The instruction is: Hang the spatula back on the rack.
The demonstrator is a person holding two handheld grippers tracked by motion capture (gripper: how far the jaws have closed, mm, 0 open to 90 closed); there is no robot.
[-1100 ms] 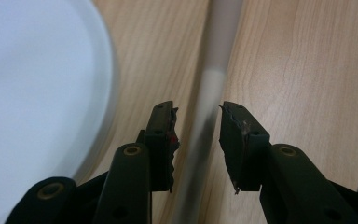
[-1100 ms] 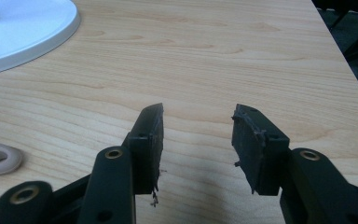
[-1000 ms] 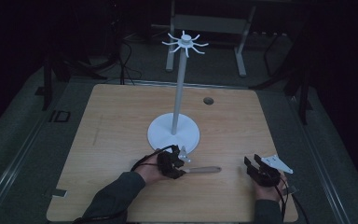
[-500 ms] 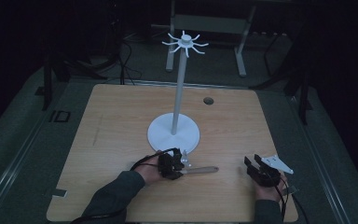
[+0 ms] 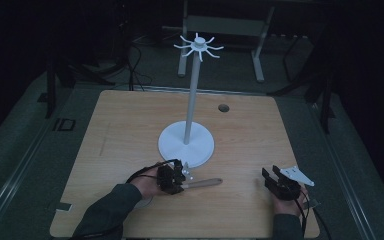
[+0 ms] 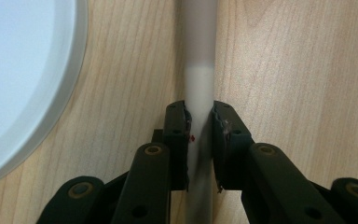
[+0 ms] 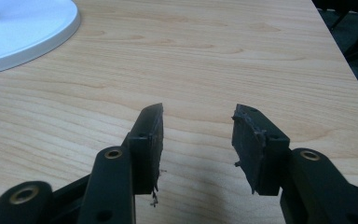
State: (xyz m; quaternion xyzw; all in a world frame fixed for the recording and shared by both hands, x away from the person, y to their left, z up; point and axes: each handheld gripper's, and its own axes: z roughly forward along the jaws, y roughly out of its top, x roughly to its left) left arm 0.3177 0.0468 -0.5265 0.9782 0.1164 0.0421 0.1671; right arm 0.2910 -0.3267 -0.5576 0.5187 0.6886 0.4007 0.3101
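The left gripper [image 5: 180,176] is clamped on one end of a slim utensil handle [image 5: 205,183], which lies flat on the wooden counter [image 5: 120,135] just near of the white stand's round base [image 5: 186,145]. In the left gripper view both pads [image 6: 181,135] press the sides of the pale stem [image 6: 199,93], so the hold looks square and centred, a fair grip for lifting it without twist. What kind of utensil it is I cannot tell. The handle points right, toward the other hand. The stand's tall pole ends in a ring of hooks [image 5: 198,46], probably where the utensil is meant to hang. The right gripper [image 5: 275,176] waits with its jaws apart and nothing between them at the near right of the counter, well clear of the handle.
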